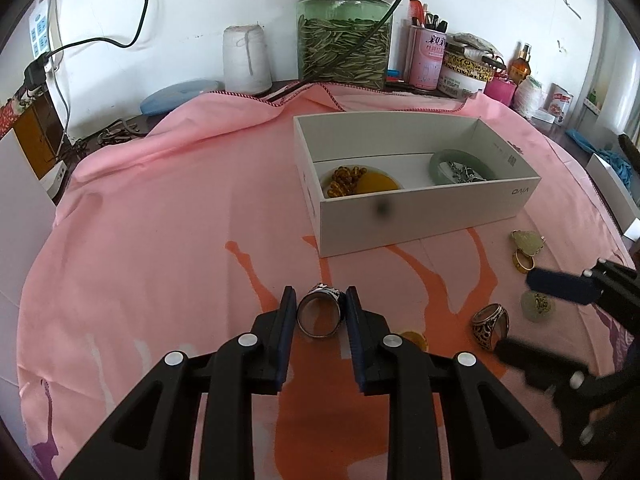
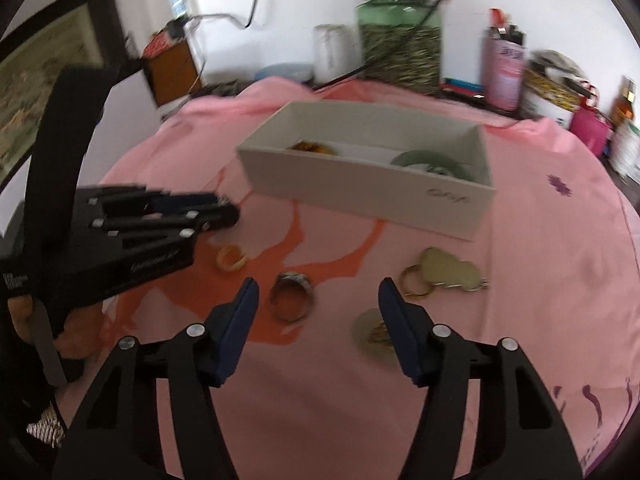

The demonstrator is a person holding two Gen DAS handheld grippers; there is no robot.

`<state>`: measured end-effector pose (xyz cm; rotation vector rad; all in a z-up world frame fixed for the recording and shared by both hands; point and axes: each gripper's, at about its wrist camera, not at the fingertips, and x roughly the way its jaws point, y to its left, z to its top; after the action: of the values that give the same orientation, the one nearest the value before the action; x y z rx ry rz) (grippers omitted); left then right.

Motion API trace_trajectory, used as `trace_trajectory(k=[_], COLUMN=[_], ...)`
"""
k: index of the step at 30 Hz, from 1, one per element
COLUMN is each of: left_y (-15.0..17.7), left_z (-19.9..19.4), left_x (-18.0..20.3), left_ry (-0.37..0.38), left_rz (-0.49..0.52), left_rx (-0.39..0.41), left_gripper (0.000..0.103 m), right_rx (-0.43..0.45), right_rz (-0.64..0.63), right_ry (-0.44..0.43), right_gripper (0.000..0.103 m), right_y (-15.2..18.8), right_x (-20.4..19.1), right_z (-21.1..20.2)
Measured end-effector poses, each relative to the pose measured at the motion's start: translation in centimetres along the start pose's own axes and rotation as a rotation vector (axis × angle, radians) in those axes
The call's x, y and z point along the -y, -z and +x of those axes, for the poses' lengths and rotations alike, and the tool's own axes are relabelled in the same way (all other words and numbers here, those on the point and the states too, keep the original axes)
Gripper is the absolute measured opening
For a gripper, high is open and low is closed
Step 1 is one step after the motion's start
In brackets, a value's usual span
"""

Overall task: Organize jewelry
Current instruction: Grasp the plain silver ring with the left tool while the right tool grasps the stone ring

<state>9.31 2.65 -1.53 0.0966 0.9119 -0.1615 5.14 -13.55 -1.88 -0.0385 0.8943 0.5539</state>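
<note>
Silver ring (image 1: 320, 312) sits between the left tongs (image 1: 319, 300), clenched on its sides above the pink cloth (image 1: 160, 220). Lift straight, carry to 1 o'clock, drop in the white box (image 1: 420, 216) w/ beads & bangle. Box print reads "vivo", upside down. Right tongs (image 2: 318, 292) released, hovering over the other ring (image 2: 292, 298).

White wall (image 1: 180, 8) behind pink-clothed table (image 1: 160, 220); daylit, cluttered back edge.
</note>
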Motion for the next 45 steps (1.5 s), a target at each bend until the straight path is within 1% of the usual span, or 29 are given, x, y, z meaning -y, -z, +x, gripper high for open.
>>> trace_trajectory(k=[2, 4, 6, 7, 8, 9, 10, 13, 16, 17, 18, 19, 22, 23, 24, 26, 31, 34, 38, 41, 43, 45], left_y=[0.0, 0.1, 0.1, 0.1, 0.1, 0.1, 0.1, 0.2, 0.2, 0.2, 0.2, 0.2, 0.1, 0.1, 0.1, 0.1, 0.1, 0.0, 0.0, 0.2, 0.3, 0.4], left_z=[0.0, 0.0, 0.0, 0.0, 0.0, 0.0, -0.1, -0.2, -0.2, -0.1, 0.0, 0.0, 0.0, 0.0, -0.1, -0.2, -1.1, -1.5, -0.8, -0.6, -0.2, -0.1], left_x=[0.0, 0.1, 0.1, 0.1, 0.1, 0.2, 0.2, 0.4, 0.6, 0.6, 0.5, 0.4, 0.3, 0.4, 0.4, 0.5, 0.8, 0.8, 0.9, 1.1, 1.2, 1.3], left_ry=[-0.002, -0.004, 0.0, 0.002, 0.004, 0.006, 0.01, 0.02, 0.019, 0.014, 0.01, 0.011, 0.019, 0.026, 0.035, 0.055, 0.063, 0.062, 0.055, 0.046, 0.045, 0.037], left_rz=[0.002, 0.005, 0.004, 0.004, 0.006, 0.007, 0.009, 0.016, 0.022, 0.02, 0.016, 0.01, 0.007, 0.008, 0.011, 0.014, 0.021, 0.023, 0.019, 0.035, 0.042, 0.046], left_rx=[0.0, 0.001, 0.0, 0.0, 0.0, 0.0, 0.0, 0.001, 0.001, 0.0, -0.001, -0.002, -0.001, 0.001, 0.002, 0.004, 0.046, 0.062, 0.028, 0.02, 0.001, 0.003], left_gripper=[0.026, 0.026, 0.026, 0.026, 0.026, 0.026, 0.026, 0.026, 0.028, 0.036, 0.04, 0.042, 0.04, 0.028, 0.023, 0.023, 0.023, 0.023, 0.023, 0.023, 0.023, 0.024], right_rx=[-0.008, -0.025, -0.032, -0.036, -0.038, -0.04, -0.041, -0.032, -0.017, -0.018, -0.024, -0.032, -0.032, -0.032, -0.031, -0.026, 0.023, 0.024, 0.014, 0.004, -0.013, -0.02], right_rz=[0.004, 0.004, -0.011, -0.018, -0.033, -0.048, -0.06, -0.07, -0.06, -0.051, -0.038, -0.022, -0.006, -0.009, -0.01, -0.005, 0.004, -0.001, -0.007, -0.009, -0.008, 0.001], right_ry=[-0.019, -0.029, -0.025, -0.02, 0.0, 0.019, 0.023, 0.015, 0.038, 0.053, 0.061, 0.064, 0.062, 0.066, 0.067, 0.064, 0.069, 0.07, 0.069, 0.067, 0.067, 0.059], right_gripper=[0.056, 0.053, 0.052, 0.049, 0.043, 0.025, 0.024, 0.024, 0.024, 0.024, 0.024, 0.024, 0.024, 0.024, 0.024, 0.024, 0.024, 0.024, 0.024, 0.024, 0.024, 0.024], right_y=[0.0, 0.0, -0.1, -0.2, -0.2, -0.2, -0.2, -0.1, -0.1, -0.2, -0.2, -0.2, -0.3, -0.2, -0.2, -0.1, -0.2, -0.2, -0.2, -0.2, -0.1, -0.1], right_x=[-0.2, -0.3, -0.7, -0.9, -1.2, -1.4, -1.6, -1.6, -1.1, -0.8, -0.5, -0.2, 0.3, 0.2, 0.2, 0.2, 0.3, 0.3, 0.2, 0.1, 0.1, 0.3], right_z=[0.2, 0.6, 0.9, 1.0, 1.1, 1.2, 1.2, 1.0, 0.7, 0.8, 0.9, 1.0, 1.1, 1.0, 1.0, 0.9, 0.1, 0.2, 0.4, 0.5, 0.8, 0.9])
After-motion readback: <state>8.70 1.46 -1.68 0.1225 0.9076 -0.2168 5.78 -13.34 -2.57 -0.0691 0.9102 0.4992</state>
